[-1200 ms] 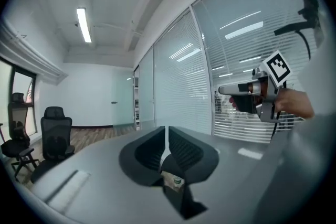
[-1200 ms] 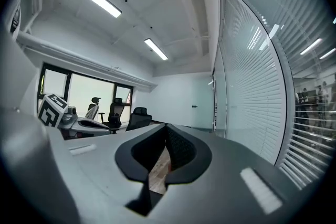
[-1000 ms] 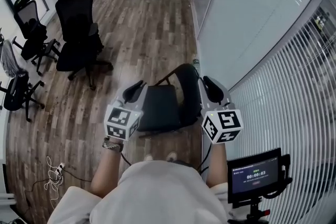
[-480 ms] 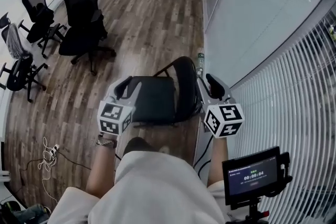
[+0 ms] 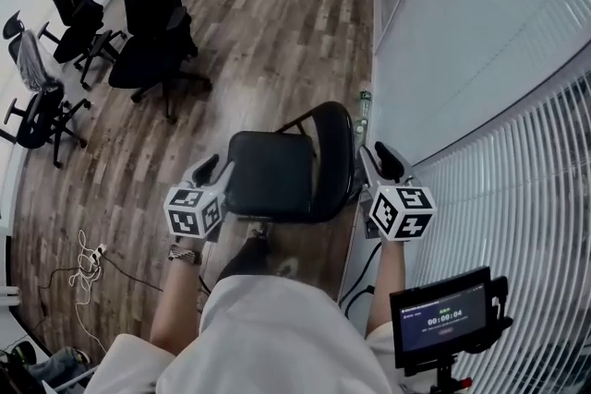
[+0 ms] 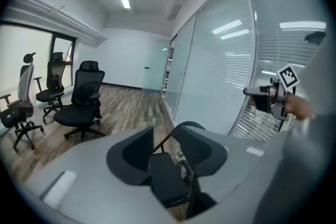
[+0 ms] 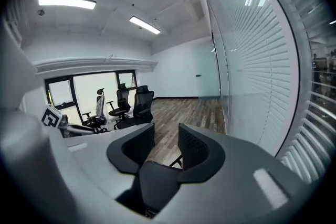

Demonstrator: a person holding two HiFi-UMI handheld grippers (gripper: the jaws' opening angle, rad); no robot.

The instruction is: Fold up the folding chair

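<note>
Both tongs have come down lower than a moment ago, and the folding chair now sits right between them. The left tongs have just been opening. They stand about half open and hold nothing; the chair only shows between their jaws, a little way off. The right tongs have been opening too. They stand wide and hold nothing either.

The left tongs are just beside the left edge of the seat. The right tongs are just beside the back, on its right. I cannot tell if either one touches the chair yet.

The chair stands open on the wood floor, near the person's feet and close to the glass wall on the right. Some office chairs stand far off to the left.

I think the best way is to grip the seat edge with one pair, steady the back with the other, and tip the seat up slowly so the chair does not slide or fall.
</note>
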